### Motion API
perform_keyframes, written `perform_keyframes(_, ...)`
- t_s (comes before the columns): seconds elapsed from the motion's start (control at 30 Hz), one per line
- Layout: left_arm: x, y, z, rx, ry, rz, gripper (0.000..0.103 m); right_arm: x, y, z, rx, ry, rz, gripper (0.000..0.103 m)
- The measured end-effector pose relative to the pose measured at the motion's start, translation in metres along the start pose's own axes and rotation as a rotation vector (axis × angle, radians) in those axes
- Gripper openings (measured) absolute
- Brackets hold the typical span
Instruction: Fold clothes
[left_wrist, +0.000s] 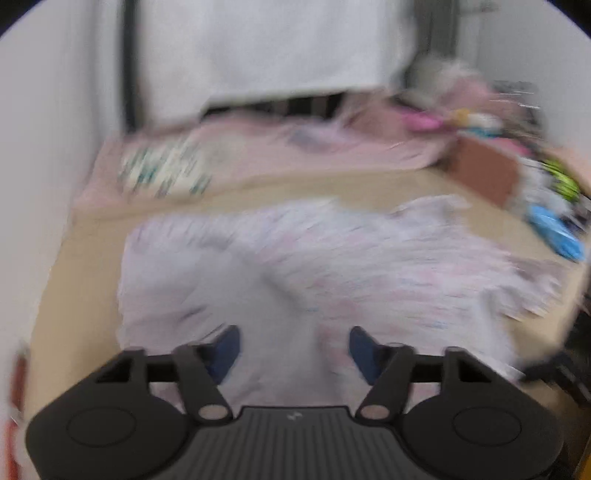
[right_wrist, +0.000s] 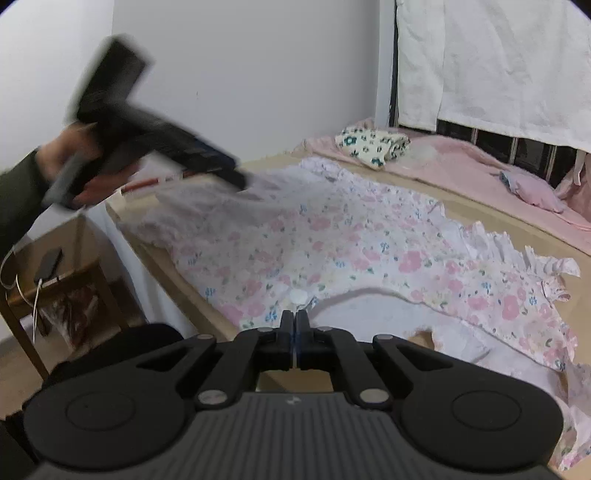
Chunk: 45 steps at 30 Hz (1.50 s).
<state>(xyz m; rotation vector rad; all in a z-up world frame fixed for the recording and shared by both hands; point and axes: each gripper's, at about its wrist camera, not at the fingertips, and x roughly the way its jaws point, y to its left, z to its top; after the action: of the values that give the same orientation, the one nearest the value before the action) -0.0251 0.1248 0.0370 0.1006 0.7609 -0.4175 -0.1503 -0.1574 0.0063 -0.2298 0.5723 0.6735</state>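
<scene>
A white garment with pink and blue flowers (left_wrist: 332, 258) (right_wrist: 332, 236) lies spread on a tan surface (right_wrist: 480, 218), its plain inner side showing by the neckline. In the blurred left wrist view my left gripper (left_wrist: 294, 347) hangs over the garment's pale part. Its blue pads (left_wrist: 225, 347) stand well apart, with cloth below the gap. In the right wrist view a hand holds the left gripper (right_wrist: 236, 177) above the garment's far left end. My right gripper (right_wrist: 294, 319) is shut at the neckline edge, beside a white round tag (right_wrist: 298, 295). No cloth shows between its fingers.
A pink blanket (right_wrist: 461, 155) and a folded flower-print cloth (right_wrist: 373, 146) lie at the back under a white curtain (right_wrist: 498, 62). A wooden stool (right_wrist: 22, 306) with a phone (right_wrist: 50, 264) stands left of the surface. A brown box (left_wrist: 484, 173) and colourful clutter sit at the right.
</scene>
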Motion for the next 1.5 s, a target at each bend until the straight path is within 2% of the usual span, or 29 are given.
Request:
perform_keyframes(0.03,0.017,0.009,0.005,-0.045,0.057,0.031,0.025,0.000,-0.001,-0.002,0.005,0.003,-0.008,0.001)
perform_keyframes(0.07,0.025,0.012,0.005,-0.040,0.065,0.060,0.016,-0.001,-0.002,-0.003,0.021,0.003,-0.013,0.001)
perform_keyframes(0.17,0.035,0.017,0.002,0.000,0.045,0.121,0.022,-0.004,-0.004,-0.009,0.055,0.001,-0.026,0.001)
perform_keyframes(0.2,0.035,0.015,-0.002,0.029,0.019,0.154,0.027,-0.002,-0.003,-0.011,0.058,0.010,-0.023,0.001)
perform_keyframes(0.23,0.035,0.014,-0.005,0.059,-0.009,0.188,0.033,-0.001,-0.003,-0.012,0.061,0.018,-0.020,0.001)
perform_keyframes(0.27,0.036,0.014,-0.008,0.077,-0.029,0.227,0.046,0.000,-0.003,-0.014,0.064,0.026,-0.017,0.001)
perform_keyframes(0.3,0.036,0.020,-0.006,0.044,-0.019,0.225,0.054,0.001,-0.003,-0.014,0.069,0.031,-0.012,0.000)
perform_keyframes(0.37,0.036,0.031,-0.002,-0.029,0.004,0.217,0.054,0.001,-0.006,-0.014,0.082,0.028,-0.004,0.001)
perform_keyframes(0.43,0.035,0.032,0.000,-0.034,0.028,0.223,0.053,-0.002,-0.008,-0.011,0.097,0.009,-0.005,0.001)
perform_keyframes(0.53,0.017,0.012,-0.003,0.029,0.029,0.197,0.051,-0.009,-0.010,-0.012,0.101,-0.034,0.014,0.010)
perform_keyframes(0.57,0.008,0.006,-0.008,0.057,0.022,0.147,0.052,-0.010,-0.009,-0.012,0.082,-0.042,0.007,0.023)
perform_keyframes(0.6,-0.005,0.000,-0.014,0.090,0.011,0.079,0.052,-0.010,-0.006,-0.013,0.054,-0.043,0.004,0.040)
perform_keyframes(0.63,-0.018,-0.005,-0.021,0.123,0.000,0.010,0.053,-0.009,-0.003,-0.014,0.020,-0.043,0.007,0.044)
perform_keyframes(0.7,-0.045,-0.014,-0.040,0.207,-0.040,-0.113,0.056,-0.008,0.003,-0.017,-0.040,-0.041,0.016,0.045)
perform_keyframes(0.8,-0.075,-0.030,-0.079,0.375,-0.078,-0.199,0.067,-0.003,0.008,-0.020,-0.083,-0.035,0.033,0.044)
perform_keyframes(0.83,-0.079,-0.035,-0.093,0.421,-0.065,-0.202,0.068,-0.002,0.007,-0.021,-0.088,-0.032,0.031,0.044)
perform_keyframes(0.93,-0.078,-0.038,-0.117,0.465,0.006,-0.133,0.068,0.004,0.001,-0.022,-0.073,-0.014,0.034,0.039)
perform_keyframes(0.97,-0.076,-0.037,-0.121,0.466,0.011,-0.107,0.066,0.005,-0.002,-0.023,-0.068,-0.011,0.037,0.036)
perform_keyframes(1.03,-0.074,-0.029,-0.123,0.451,0.003,-0.084,0.053,0.005,-0.005,-0.023,-0.059,-0.012,0.047,0.032)
perform_keyframes(1.1,-0.073,-0.020,-0.122,0.425,0.001,-0.086,0.034,0.005,-0.009,-0.021,-0.048,-0.007,0.072,0.008)
perform_keyframes(1.13,-0.073,-0.014,-0.119,0.406,0.004,-0.099,0.030,0.005,-0.009,-0.020,-0.048,-0.004,0.079,0.007)
perform_keyframes(1.23,-0.078,-0.001,-0.113,0.351,0.013,-0.136,0.008,0.006,-0.009,-0.019,-0.057,0.000,0.079,0.004)
perform_keyframes(1.27,-0.078,-0.001,-0.111,0.356,0.021,-0.136,0.003,0.006,-0.009,-0.019,-0.052,-0.002,0.085,0.003)
perform_keyframes(1.37,-0.082,-0.003,-0.105,0.386,0.042,-0.162,0.002,0.002,-0.011,-0.016,-0.030,-0.010,0.120,0.002)
perform_keyframes(1.5,-0.105,0.005,-0.079,0.428,-0.011,-0.185,0.001,-0.017,-0.016,-0.001,-0.031,-0.060,0.158,0.002)
